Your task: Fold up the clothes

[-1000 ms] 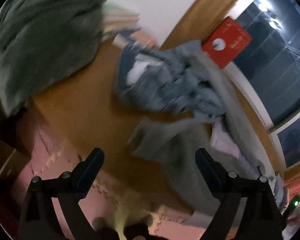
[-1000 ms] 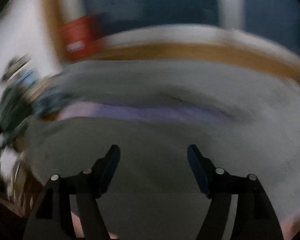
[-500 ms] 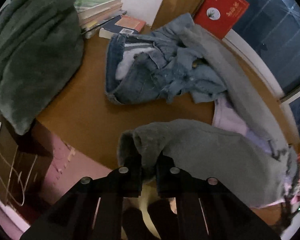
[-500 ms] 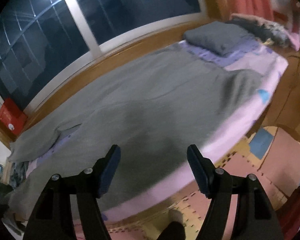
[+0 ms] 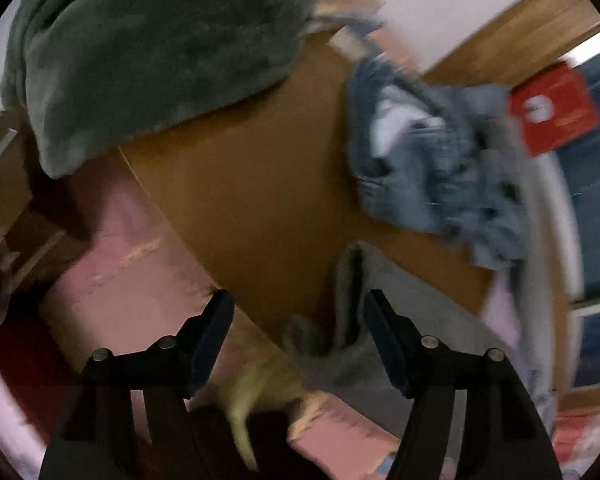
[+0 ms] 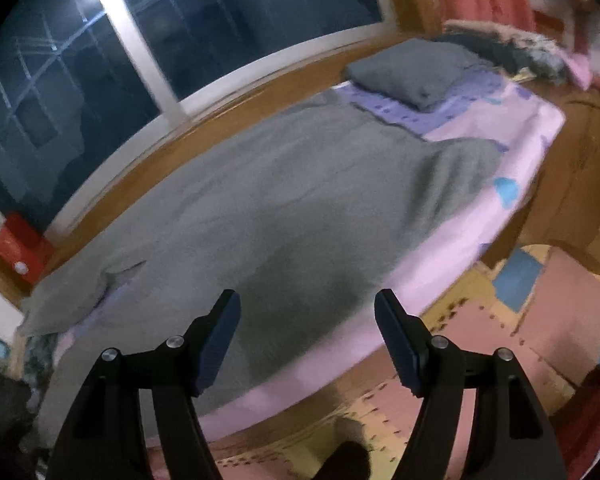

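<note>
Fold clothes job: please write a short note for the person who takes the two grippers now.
Left gripper: open, holds nothing, beside the hem of the grey garment at the wooden edge.
Right gripper: open, holds nothing, over the same grey garment, spread along the bed.
Jeans lie crumpled past the hem; a folded grey piece sits at the bed's far end.
Done: one piece looks folded.
Left: fold the grey garment, then probably the jeans.
</note>
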{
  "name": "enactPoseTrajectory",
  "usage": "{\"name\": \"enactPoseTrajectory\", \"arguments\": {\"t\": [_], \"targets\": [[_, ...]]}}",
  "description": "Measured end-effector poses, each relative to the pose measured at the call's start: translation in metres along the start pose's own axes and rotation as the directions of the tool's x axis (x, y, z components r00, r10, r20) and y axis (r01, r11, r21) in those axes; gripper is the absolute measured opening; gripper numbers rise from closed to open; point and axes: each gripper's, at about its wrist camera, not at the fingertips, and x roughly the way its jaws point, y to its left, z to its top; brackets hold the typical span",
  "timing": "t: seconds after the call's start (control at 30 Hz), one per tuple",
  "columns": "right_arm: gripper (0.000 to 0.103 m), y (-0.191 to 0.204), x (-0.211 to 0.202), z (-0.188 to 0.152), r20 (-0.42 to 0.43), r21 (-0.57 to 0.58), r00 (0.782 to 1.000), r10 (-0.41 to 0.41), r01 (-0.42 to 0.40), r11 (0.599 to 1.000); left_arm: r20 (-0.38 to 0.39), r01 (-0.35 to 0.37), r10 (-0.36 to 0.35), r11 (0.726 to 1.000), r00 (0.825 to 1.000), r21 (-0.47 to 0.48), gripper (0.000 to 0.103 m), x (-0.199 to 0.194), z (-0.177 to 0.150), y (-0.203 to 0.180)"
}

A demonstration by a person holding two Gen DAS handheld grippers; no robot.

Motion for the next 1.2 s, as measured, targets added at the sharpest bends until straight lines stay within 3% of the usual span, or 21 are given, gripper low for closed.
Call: {"name": "enactPoseTrajectory", "arguments": {"t": [0.1,0.27,0.3,0.33,0.37,0.43,0.57,0.63,0.7,0.73,0.77,0.87,1.07,1.13,1.17,1.2], "targets": [[0.07,-0.014,0.002,-0.001,0.002,0.072,1.0,-0.006,0.006,0.997,0.092,0.107,-0.102,0.993,0.99,-0.048,0.076,-0.004,-0.01,0.006],[0.07,-0.005,0.004,-0.001,0.007,0.043,1.0,-0.001,0.0,0.999,0.056,0.008,-0.008,1.0,0.998,0.003,0.075,0.005,-0.003,-0.007],[0.07,-0.001,0.005,-0.001,0.005,0.03,1.0,0.003,-0.004,1.0,0.047,-0.014,0.013,1.0,0.999,0.015,0.071,0.007,-0.001,-0.009],[0.07,0.002,0.007,-0.001,0.001,0.023,1.0,0.011,-0.011,1.0,0.04,-0.035,0.034,0.999,0.999,0.027,0.04,0.009,0.0,-0.012],[0.07,0.006,0.008,-0.002,-0.005,0.018,1.0,0.02,-0.019,1.0,0.032,-0.057,0.055,0.998,0.998,0.039,0.018,0.011,0.002,-0.015],[0.07,0.016,0.012,-0.003,-0.02,0.002,0.999,0.051,-0.051,0.999,0.018,-0.099,0.098,0.993,0.995,0.064,0.013,0.015,0.005,-0.02],[0.07,0.049,0.019,-0.01,-0.059,-0.11,0.994,0.093,-0.099,0.989,0.063,-0.045,0.042,0.998,0.997,0.052,0.011,0.009,0.023,-0.032],[0.07,0.062,0.023,-0.013,-0.078,-0.146,0.99,0.114,-0.125,0.981,0.086,-0.034,0.03,0.998,0.996,0.05,0.015,0.005,0.033,-0.039],[0.07,0.071,0.029,-0.017,-0.102,-0.15,0.984,0.145,-0.16,0.976,0.072,-0.047,0.043,0.998,0.996,0.051,0.036,0.005,0.035,-0.036],[0.07,0.075,0.031,-0.02,-0.115,-0.149,0.981,0.158,-0.175,0.973,0.063,-0.055,0.052,0.997,0.997,0.053,0.068,0.005,0.035,-0.034],[0.07,0.079,0.034,-0.024,-0.129,-0.149,0.977,0.167,-0.186,0.971,0.053,-0.047,0.045,0.998,0.998,0.048,0.089,0.004,0.031,-0.028],[0.07,0.089,0.042,-0.033,-0.171,-0.151,0.966,0.192,-0.218,0.964,0.026,-0.013,0.013,0.999,1.0,0.031,0.09,-0.001,0.015,-0.008],[0.07,0.112,0.052,-0.04,-0.222,-0.233,0.954,0.203,-0.254,0.939,-0.033,0.084,-0.088,0.99,0.996,-0.117,0.09,0.004,-0.013,0.018],[0.07,0.113,0.052,-0.039,-0.215,-0.225,0.954,0.209,-0.256,0.94,-0.044,0.098,-0.107,0.979,0.993,-0.176,0.085,0.006,-0.02,0.03],[0.069,0.111,0.051,-0.038,-0.201,-0.218,0.959,0.201,-0.244,0.945,-0.048,0.115,-0.127,0.973,0.991,-0.2,0.08,0.006,-0.023,0.035],[0.057,0.109,0.049,-0.037,-0.182,-0.216,0.966,0.184,-0.222,0.951,-0.052,0.132,-0.147,0.965,0.988,-0.225,0.078,0.006,-0.027,0.041]]}}
